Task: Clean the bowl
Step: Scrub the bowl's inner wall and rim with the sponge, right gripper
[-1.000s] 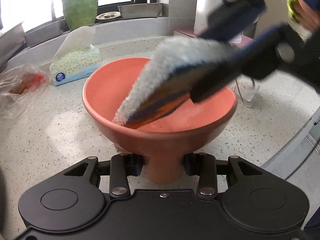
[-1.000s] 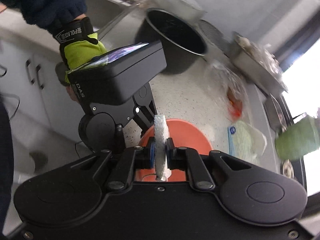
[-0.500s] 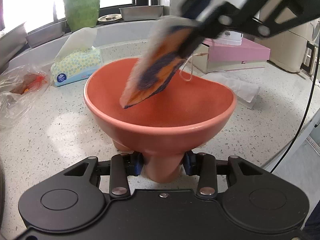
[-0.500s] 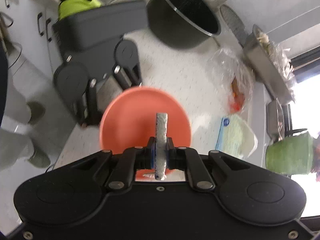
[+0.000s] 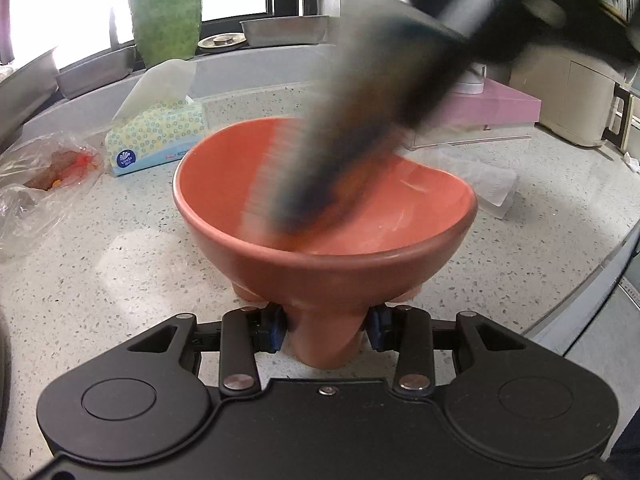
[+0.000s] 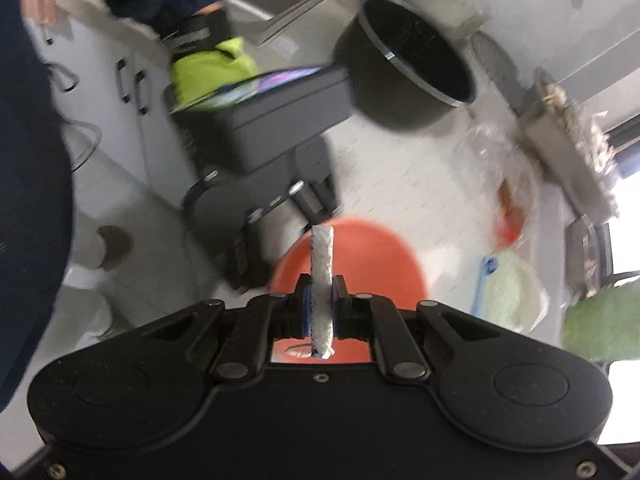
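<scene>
A salmon-orange bowl [image 5: 248,184] stands on the speckled counter [image 5: 100,264]. My left gripper [image 5: 326,330] is shut on the bowl's stem-like foot, its blue pads pressing either side. In the right wrist view my right gripper [image 6: 321,306] is shut on a flat cleaning cloth [image 6: 322,264], white fleece seen edge-on, above the bowl [image 6: 380,256]. In the left wrist view the cloth [image 5: 332,176], blurred by motion, reaches down into the bowl's inside. The gloved hand [image 6: 212,66] holding the left gripper shows at upper left.
A tissue box [image 5: 156,136] and a clear plastic bag [image 5: 44,176] with orange contents lie left of the bowl. A green vase [image 5: 166,8] and metal trays stand on the sill. A pink box [image 5: 492,108] sits at right. A dark pot [image 6: 412,76] stands beyond the bowl. The counter edge runs close at right.
The cloth lifted out of the bowl and swung to its far side, then came back down into the bowl. The left gripper kept its hold on the bowl's foot.
</scene>
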The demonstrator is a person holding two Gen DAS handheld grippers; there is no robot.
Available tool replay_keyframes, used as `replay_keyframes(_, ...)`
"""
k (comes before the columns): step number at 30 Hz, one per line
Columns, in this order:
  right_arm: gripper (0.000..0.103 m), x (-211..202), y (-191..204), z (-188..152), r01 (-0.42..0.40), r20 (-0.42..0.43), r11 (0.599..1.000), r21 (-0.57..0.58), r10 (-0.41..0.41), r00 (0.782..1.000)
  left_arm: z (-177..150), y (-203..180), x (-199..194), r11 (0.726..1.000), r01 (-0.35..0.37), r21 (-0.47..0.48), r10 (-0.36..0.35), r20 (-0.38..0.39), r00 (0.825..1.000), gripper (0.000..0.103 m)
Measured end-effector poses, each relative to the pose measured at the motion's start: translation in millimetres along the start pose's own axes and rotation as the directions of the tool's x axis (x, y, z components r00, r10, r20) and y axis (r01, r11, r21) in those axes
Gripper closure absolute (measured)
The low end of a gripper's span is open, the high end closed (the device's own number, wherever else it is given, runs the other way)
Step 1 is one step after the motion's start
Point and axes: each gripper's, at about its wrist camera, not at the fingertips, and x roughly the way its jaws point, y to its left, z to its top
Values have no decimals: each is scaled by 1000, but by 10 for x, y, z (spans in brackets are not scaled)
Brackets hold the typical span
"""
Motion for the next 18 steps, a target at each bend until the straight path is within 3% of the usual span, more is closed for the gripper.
replay_keyframes(7, 91, 172, -258, -60, 96, -40, 995, 29, -95, 995, -5, -11, 4, 1000, -3, -4, 3, 2, 1000, 64)
replay_keyframes(18, 90, -24, -497, -210, 134, -9, 979, 155, -134, 991, -4, -11, -7, 1000, 9, 12, -9, -5, 1000, 64)
